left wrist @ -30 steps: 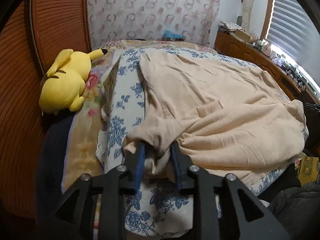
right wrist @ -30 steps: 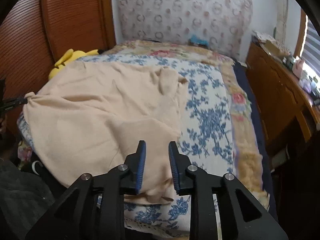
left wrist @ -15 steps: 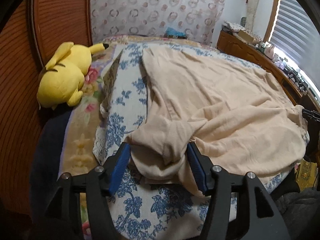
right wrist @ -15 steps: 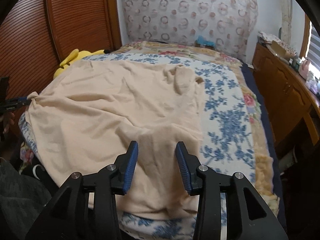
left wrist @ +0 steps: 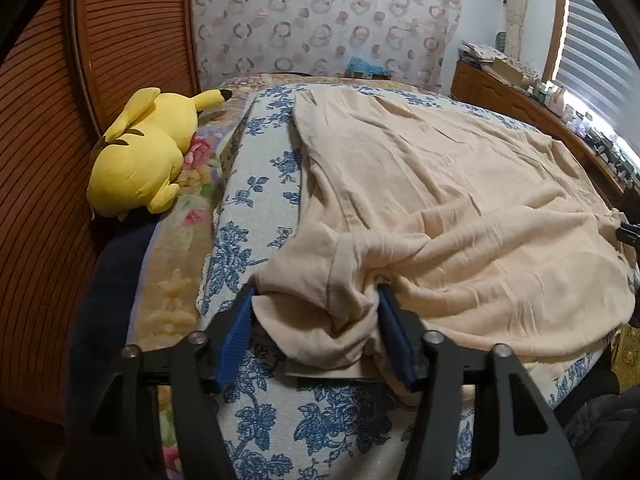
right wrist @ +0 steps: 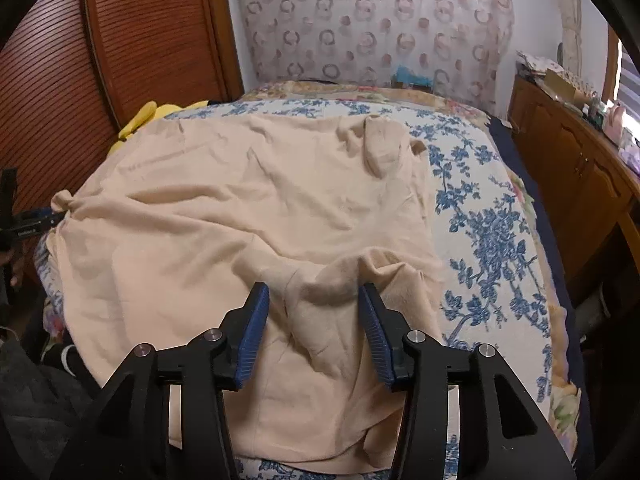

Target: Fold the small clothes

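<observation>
i have the beige shirt (left wrist: 460,200) spread wide over the blue-flowered bedspread (left wrist: 256,184), reaching from near the far end of the bed to the near edge, where its hem hangs over.

my left gripper (left wrist: 316,328) sits at the shirt's near left corner. a bunched fold of cloth lies between its blue pads (left wrist: 234,338), and the fabric touches both; the jaws have just been closing a little on it, and from the right wrist view the shirt corner looks pinched tight at that tool's tip (right wrist: 60,212), so i read it as gripping the shirt.

my right gripper (right wrist: 314,320) is over the near right part of the shirt. its jaws have just been opening and stand apart, with a raised ridge of cloth between them; the right pad is beside that ridge, but i see a gap at the left pad (right wrist: 252,336), so it is not clamped.

a sleeve (right wrist: 380,144) lies folded back near the shirt's far right corner. a yellow plush (left wrist: 144,156) lies on the bed's left side, beside the slatted wooden wall (left wrist: 36,160), clear of the shirt.
</observation>
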A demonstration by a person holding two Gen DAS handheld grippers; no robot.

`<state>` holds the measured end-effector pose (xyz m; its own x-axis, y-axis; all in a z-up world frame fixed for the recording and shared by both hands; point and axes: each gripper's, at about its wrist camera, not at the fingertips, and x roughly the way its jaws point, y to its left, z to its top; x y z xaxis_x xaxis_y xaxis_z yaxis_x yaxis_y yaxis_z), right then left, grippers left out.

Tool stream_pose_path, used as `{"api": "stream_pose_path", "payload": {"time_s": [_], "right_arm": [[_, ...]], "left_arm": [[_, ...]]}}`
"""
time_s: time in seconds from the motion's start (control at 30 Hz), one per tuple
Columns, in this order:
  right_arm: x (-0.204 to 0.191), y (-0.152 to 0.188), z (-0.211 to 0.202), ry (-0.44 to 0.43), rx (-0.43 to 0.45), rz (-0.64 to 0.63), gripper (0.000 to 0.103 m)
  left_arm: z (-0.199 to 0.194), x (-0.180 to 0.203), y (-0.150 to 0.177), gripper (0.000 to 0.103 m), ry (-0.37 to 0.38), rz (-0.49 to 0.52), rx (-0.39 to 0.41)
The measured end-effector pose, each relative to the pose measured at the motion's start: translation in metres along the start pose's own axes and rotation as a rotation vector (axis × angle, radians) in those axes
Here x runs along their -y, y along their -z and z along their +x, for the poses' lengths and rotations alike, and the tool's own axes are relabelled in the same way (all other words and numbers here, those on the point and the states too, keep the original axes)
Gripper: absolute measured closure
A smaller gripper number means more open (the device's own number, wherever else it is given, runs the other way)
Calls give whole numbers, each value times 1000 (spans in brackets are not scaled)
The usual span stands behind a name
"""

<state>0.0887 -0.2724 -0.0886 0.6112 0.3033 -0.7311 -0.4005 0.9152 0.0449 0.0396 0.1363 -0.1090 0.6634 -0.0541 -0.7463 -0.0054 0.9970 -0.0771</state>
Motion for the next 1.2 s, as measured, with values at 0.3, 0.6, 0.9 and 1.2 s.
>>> {"api": "stream_pose_path", "payload": {"time_s": [0.3,0.6,0.9,1.2], "right_arm": [[10,8,-8,-31,28,49,55],[18,13,-23,-35,65,76,55],[33,24,-53,7,114,101,55],[70,42,-77,46,134,190,55]], "left_arm": [[-27,27,-21,95,158,18,49],[-63,121,-88,96,330,196,153],[-65,275,-140,96,578,425,113],[-51,380,-147,92,634,582,26]]}}
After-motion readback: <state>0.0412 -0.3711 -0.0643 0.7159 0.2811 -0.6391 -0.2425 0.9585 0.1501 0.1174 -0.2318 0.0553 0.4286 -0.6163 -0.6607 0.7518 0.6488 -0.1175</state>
